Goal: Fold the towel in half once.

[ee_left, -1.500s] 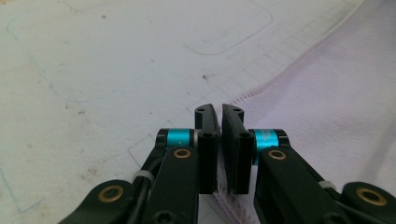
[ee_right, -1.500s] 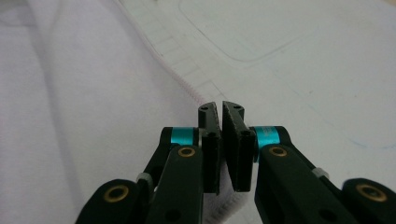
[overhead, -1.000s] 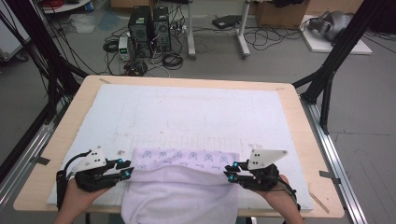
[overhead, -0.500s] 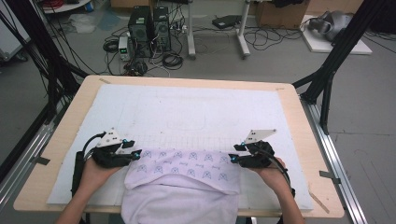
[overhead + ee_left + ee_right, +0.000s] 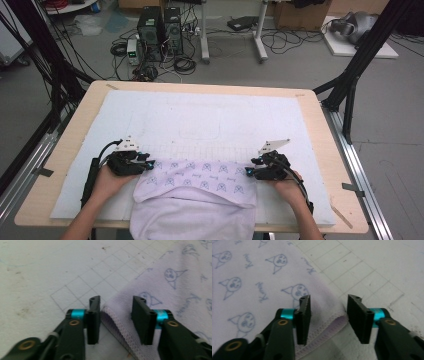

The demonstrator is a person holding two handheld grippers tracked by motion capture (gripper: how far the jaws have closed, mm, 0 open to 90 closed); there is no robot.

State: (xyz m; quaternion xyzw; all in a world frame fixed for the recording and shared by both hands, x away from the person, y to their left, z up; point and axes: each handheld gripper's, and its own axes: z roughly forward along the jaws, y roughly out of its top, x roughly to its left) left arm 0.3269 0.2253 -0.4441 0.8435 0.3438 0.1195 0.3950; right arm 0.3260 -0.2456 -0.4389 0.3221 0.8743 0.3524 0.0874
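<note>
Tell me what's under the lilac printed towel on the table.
The lilac cartoon-printed towel lies folded over its own lower layer, on a white gridded mat covering the wooden table. Anything between the layers is hidden.

The towel (image 5: 196,181) is pale lilac, printed with blue-grey cartoon faces and small script; its underside looks plain, perhaps only from blur. The mat (image 5: 210,120) is white with a faint grey grid, the table (image 5: 320,107) light wood, the grippers' jaws black with teal collars
</note>
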